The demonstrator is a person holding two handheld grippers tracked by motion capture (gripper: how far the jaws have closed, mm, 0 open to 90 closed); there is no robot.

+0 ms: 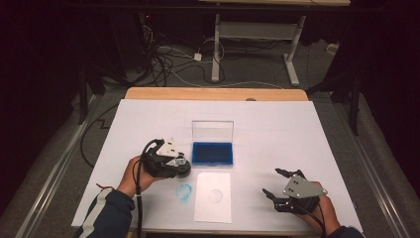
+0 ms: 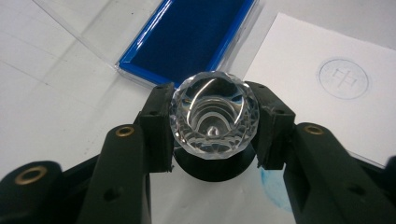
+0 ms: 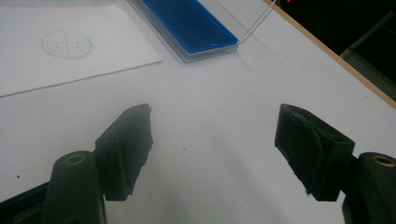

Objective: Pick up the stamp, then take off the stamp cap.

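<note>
Left tongs [image 2: 212, 128] grip a stamp [image 2: 213, 116] by its clear faceted knob, one jaw pad on each side, with the black base of the stamp below the knob. From the high view the same left tongs [image 1: 174, 165] hold the stamp [image 1: 182, 164] just off the near left corner of the ink pad [image 1: 212, 152], a shallow blue tray whose clear lid stands open behind it. Right tongs [image 3: 212, 149] are spread wide and hold nothing; in the high view the right tongs [image 1: 273, 184] rest low over the counter [image 1: 277, 129], well apart to the right of the paper [image 1: 213, 208].

One round print [image 2: 343, 78] already sits on the white paper, and a blue smudge [image 1: 184, 192] marks the counter cover just left of the sheet. I judge the step in hand to be the carrying of the stamp between pad and paper; whether it is heading for fresh ink or for another print I cannot tell from this moment.

Either way, the next move calls for keeping the stamp upright so its base meets the surface flat, then pressing straight down without sliding. If the paper is the target, a bare patch away from the existing print is the place to aim, and the idle right tongs could steady the sheet so it does not lift with the stamp
</note>
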